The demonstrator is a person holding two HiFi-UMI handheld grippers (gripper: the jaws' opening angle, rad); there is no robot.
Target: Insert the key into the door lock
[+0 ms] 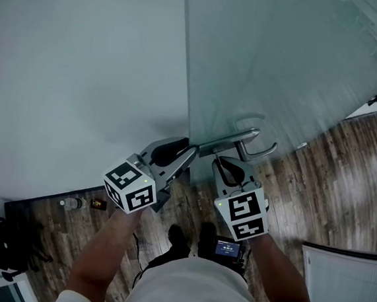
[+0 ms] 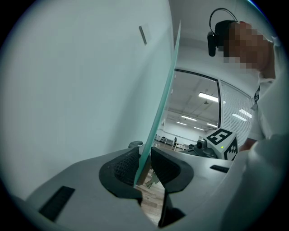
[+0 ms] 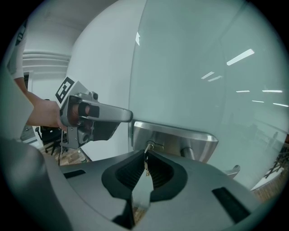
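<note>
A frosted glass door [image 1: 283, 63] stands edge-on to me, with a steel lock plate [image 3: 180, 140] and a lever handle [image 1: 258, 150]. My right gripper [image 3: 145, 161] is shut on a small metal key [image 3: 146, 157]. The key's tip sits at the keyhole cylinder [image 3: 149, 145] on the plate's left end. In the head view the right gripper [image 1: 230, 167] is just below the lock plate [image 1: 226, 143]. My left gripper [image 2: 143, 160] is shut on the door's green glass edge [image 2: 158, 113], with one pad on each face. From above, the left gripper [image 1: 175, 156] sits left of the lock.
A plain white wall [image 1: 85, 51] fills the left side. Below is wood floor [image 1: 345, 182] with a bottle [image 1: 71, 203], a small screen device [image 1: 227, 248] and the person's shoes [image 1: 179, 236]. A white panel [image 1: 344, 288] stands at the lower right.
</note>
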